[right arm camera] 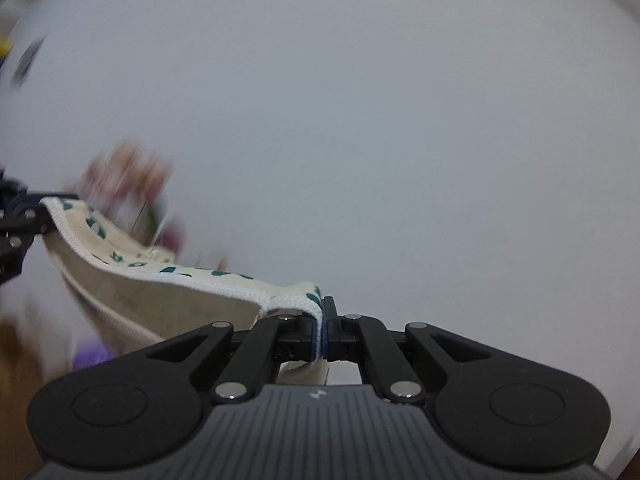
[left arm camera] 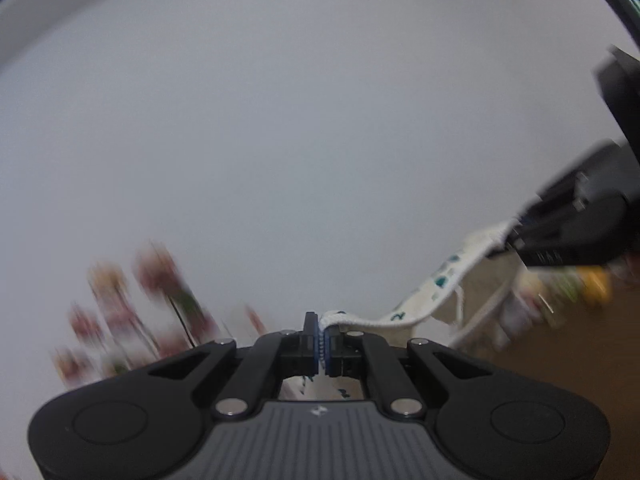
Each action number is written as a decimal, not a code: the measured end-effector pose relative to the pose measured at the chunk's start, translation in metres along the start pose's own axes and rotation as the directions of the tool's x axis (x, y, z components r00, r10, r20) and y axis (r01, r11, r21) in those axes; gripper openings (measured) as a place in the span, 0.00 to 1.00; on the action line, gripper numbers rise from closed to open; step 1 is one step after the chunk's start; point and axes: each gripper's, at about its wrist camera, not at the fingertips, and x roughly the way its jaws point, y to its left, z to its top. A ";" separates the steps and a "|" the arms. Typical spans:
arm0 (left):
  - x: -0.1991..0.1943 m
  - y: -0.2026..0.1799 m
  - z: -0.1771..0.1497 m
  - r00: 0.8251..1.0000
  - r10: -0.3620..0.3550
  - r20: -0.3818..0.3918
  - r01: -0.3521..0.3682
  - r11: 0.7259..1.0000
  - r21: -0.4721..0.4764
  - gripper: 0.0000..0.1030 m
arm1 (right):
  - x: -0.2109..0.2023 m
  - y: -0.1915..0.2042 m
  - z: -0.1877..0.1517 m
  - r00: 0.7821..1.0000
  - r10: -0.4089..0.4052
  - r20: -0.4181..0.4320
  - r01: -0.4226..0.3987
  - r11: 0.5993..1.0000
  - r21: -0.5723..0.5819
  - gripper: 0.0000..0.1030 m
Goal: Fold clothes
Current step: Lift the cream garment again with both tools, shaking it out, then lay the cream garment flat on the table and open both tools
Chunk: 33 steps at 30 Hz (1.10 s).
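Note:
A cream garment with small teal prints and a white ribbed hem point(right arm camera: 132, 268) hangs stretched in the air between both grippers. My left gripper point(left arm camera: 322, 344) is shut on one end of the hem point(left arm camera: 424, 304). My right gripper point(right arm camera: 320, 332) is shut on the other end. The right gripper also shows at the right edge of the left wrist view point(left arm camera: 516, 236), and the left gripper at the left edge of the right wrist view point(right arm camera: 36, 216). Both cameras point up at a plain white wall. The lower part of the garment is out of view.
Blurred red and pink flowers point(left arm camera: 120, 312) stand low against the wall, also in the right wrist view point(right arm camera: 124, 184). A white rack with colourful items point(left arm camera: 520, 308) and a brown floor point(left arm camera: 560, 360) lie at the right. A purple object point(right arm camera: 92, 356) is low left.

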 end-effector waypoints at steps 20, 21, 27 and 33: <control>-0.088 -0.075 -0.223 0.899 -0.254 -0.358 0.208 0.965 -0.163 0.17 | -0.163 0.097 -0.278 0.863 0.242 -0.443 -0.213 0.970 0.114 0.02; -0.090 -0.072 -0.225 0.890 -0.274 -0.364 0.219 0.958 -0.187 0.27 | -0.164 0.095 -0.277 0.857 0.258 -0.446 -0.222 0.966 0.131 0.03; -0.104 -0.050 -0.231 0.837 -0.394 -0.379 0.276 0.903 -0.330 0.55 | -0.171 0.080 -0.271 0.817 0.353 -0.456 -0.271 0.933 0.236 0.39; -0.084 -0.019 -0.202 0.860 -0.384 -0.337 0.244 0.888 -0.390 0.61 | -0.174 0.062 -0.254 0.807 0.421 -0.413 -0.294 0.894 0.338 0.44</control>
